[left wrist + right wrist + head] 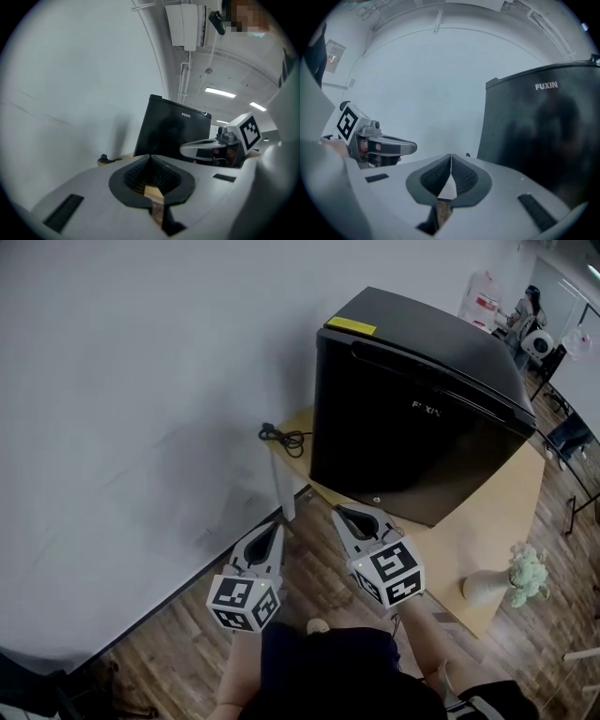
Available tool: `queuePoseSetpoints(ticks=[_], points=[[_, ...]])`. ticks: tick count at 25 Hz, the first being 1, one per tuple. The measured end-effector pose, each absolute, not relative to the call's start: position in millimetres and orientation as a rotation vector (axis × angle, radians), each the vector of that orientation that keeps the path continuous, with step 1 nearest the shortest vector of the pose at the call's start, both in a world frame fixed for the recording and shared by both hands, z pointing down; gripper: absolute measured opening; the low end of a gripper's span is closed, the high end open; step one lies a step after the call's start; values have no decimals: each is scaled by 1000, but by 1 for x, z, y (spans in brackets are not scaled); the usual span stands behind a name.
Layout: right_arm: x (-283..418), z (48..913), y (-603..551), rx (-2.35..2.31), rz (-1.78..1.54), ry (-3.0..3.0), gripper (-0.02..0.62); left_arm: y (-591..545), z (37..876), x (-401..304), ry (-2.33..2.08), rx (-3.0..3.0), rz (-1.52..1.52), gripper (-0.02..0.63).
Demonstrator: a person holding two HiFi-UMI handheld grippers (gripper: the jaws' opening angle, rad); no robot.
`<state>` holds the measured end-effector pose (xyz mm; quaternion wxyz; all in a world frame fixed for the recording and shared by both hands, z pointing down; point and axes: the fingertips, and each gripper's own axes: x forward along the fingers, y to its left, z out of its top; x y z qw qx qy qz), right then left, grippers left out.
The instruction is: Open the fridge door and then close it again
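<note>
Your left gripper (277, 524) hung low in front of the counter (487, 521), fingers closed on nothing. A black cable (286, 438) lay on the counter's left corner, just beside the fridge. Your right gripper (339, 513) was near the left one, fingers also closed & empty, approx. facing the door. The fridge (412, 418) stood on the counter, door shut, so opening was not yet begun. I think the grip was the groove along the door's top edge; the hinge side I could not tell. Better to open the fingers first, hook there, pull slowly w/o shifting the fridge. Mind the vase (487, 585) at right.
</note>
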<state>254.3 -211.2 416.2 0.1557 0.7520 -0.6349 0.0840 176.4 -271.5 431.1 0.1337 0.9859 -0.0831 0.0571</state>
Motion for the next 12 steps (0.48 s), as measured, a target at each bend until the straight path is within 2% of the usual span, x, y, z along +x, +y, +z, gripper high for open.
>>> queuePoseSetpoints(ticks=[12], points=[[270, 360, -225, 2194, 113, -1539, -8, -281, 389, 199, 167, 2941, 194, 8]])
